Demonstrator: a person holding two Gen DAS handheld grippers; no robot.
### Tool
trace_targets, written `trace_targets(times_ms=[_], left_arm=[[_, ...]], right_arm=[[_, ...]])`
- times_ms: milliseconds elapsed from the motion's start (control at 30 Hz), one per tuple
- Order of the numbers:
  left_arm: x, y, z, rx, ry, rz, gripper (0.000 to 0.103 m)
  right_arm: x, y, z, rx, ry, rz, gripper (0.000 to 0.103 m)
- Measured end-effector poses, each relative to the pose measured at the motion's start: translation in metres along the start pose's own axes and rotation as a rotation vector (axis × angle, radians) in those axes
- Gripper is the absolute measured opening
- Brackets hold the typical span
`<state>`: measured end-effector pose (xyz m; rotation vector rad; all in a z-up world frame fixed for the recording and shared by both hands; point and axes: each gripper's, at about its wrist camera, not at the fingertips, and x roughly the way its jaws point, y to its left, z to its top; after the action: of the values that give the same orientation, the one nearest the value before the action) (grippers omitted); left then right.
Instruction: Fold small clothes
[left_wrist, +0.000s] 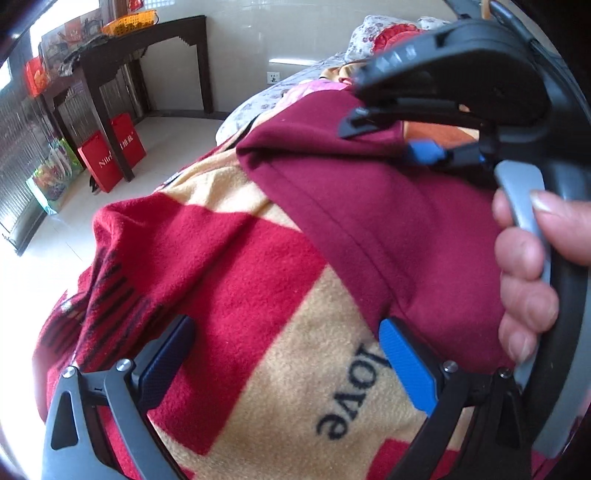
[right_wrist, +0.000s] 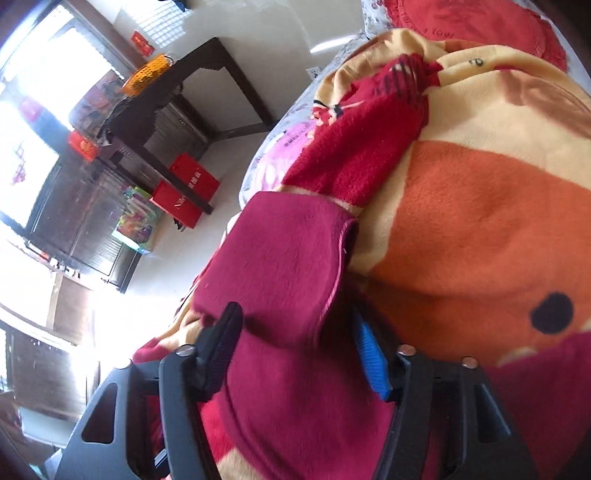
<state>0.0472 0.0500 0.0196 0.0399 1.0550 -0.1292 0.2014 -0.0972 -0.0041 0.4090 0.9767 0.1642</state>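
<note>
A small maroon fleece garment (left_wrist: 388, 214) lies on a red, cream and orange blanket (left_wrist: 295, 369) on a bed. My left gripper (left_wrist: 284, 354) is open over the blanket, its blue pad (left_wrist: 406, 365) at the garment's near hem, nothing between the fingers. My right gripper shows in the left wrist view (left_wrist: 391, 136) at the garment's far edge, held by a hand. In the right wrist view the right gripper (right_wrist: 299, 350) is open, with the folded maroon garment (right_wrist: 288, 266) lying between its fingers, not clamped.
The bed edge drops to a white tiled floor (left_wrist: 173, 136) on the left. A dark wooden table (left_wrist: 147, 40) stands by the wall with red gift bags (left_wrist: 110, 155) beneath it. Floral bedding and a red pillow (right_wrist: 480, 26) lie at the bed's far end.
</note>
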Motion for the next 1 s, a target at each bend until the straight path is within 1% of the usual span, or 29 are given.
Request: trace_targets(times_ms=[67, 167, 233, 300, 367, 433, 533, 633, 700, 733, 800, 933, 1000], left_arm=[[-0.002, 0.0, -0.001, -0.001, -0.007, -0.002, 0.102], [-0.003, -0.002, -0.002, 0.011, -0.01, 0.009, 0.102], [-0.003, -0.001, -0.001, 0.007, -0.009, 0.004, 0.102], [-0.005, 0.0, -0.001, 0.011, -0.011, 0.006, 0.102], [-0.008, -0.002, -0.002, 0.016, -0.014, 0.014, 0.102], [-0.014, -0.004, -0.004, 0.014, -0.018, 0.017, 0.102], [-0.022, -0.008, -0.009, 0.022, -0.028, 0.015, 0.102], [-0.03, -0.016, -0.015, 0.047, -0.032, 0.015, 0.102], [-0.034, -0.023, -0.019, 0.064, -0.036, 0.011, 0.102], [-0.036, -0.027, -0.022, 0.072, -0.038, 0.01, 0.102], [-0.039, -0.035, -0.028, 0.088, -0.036, 0.007, 0.102], [-0.046, -0.052, -0.041, 0.124, -0.028, -0.008, 0.102], [-0.049, -0.062, -0.048, 0.147, -0.031, -0.011, 0.102]], right_arm=[[-0.002, 0.003, 0.003, -0.024, -0.035, -0.006, 0.001], [-0.007, 0.003, 0.007, -0.035, -0.048, 0.032, 0.0], [-0.02, 0.003, 0.007, -0.05, -0.063, 0.055, 0.0], [-0.045, 0.005, 0.003, -0.063, -0.095, 0.093, 0.0], [-0.081, 0.003, -0.003, -0.087, -0.14, 0.115, 0.0], [-0.125, -0.004, -0.013, -0.097, -0.195, 0.122, 0.0], [-0.187, -0.025, -0.031, -0.086, -0.268, 0.119, 0.0], [-0.243, -0.053, -0.057, -0.068, -0.327, 0.079, 0.0], [-0.274, -0.075, -0.075, -0.045, -0.343, 0.045, 0.0], [-0.288, -0.088, -0.088, -0.031, -0.349, 0.011, 0.0], [-0.301, -0.109, -0.105, -0.007, -0.346, -0.052, 0.0], [-0.32, -0.17, -0.145, 0.086, -0.311, -0.197, 0.0], [-0.328, -0.196, -0.163, 0.138, -0.303, -0.23, 0.0]])
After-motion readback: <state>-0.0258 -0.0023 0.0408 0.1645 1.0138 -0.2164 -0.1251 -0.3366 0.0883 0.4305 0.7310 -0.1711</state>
